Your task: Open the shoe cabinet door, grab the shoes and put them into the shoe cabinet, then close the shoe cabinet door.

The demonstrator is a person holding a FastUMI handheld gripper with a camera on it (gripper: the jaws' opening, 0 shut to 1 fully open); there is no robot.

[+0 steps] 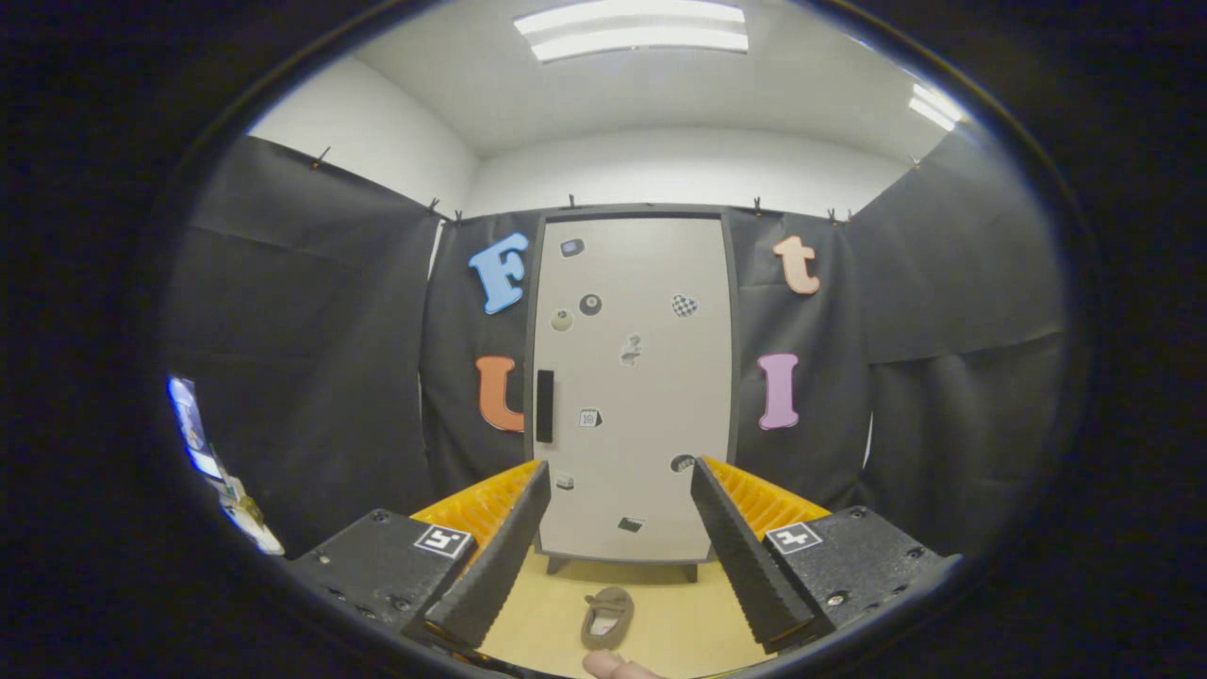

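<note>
holding your gripper (618,486) wide open with nothing between its fingers, olive slipper (607,618) on the floor (679,613) between them, closed shoe cabinet door (632,377) beyond, its dark handle (544,405) at the left edge

My gripper (620,538) sits low in the frame, centred, pointing straight ahead and level. My two fingers (500,556) stand wide apart, one at lower left and one at lower right, their ridged inner faces turned toward each other with nothing pressed between them. At the very bottom centre, a fingertip of my hand (613,667) pokes into view.
</note>
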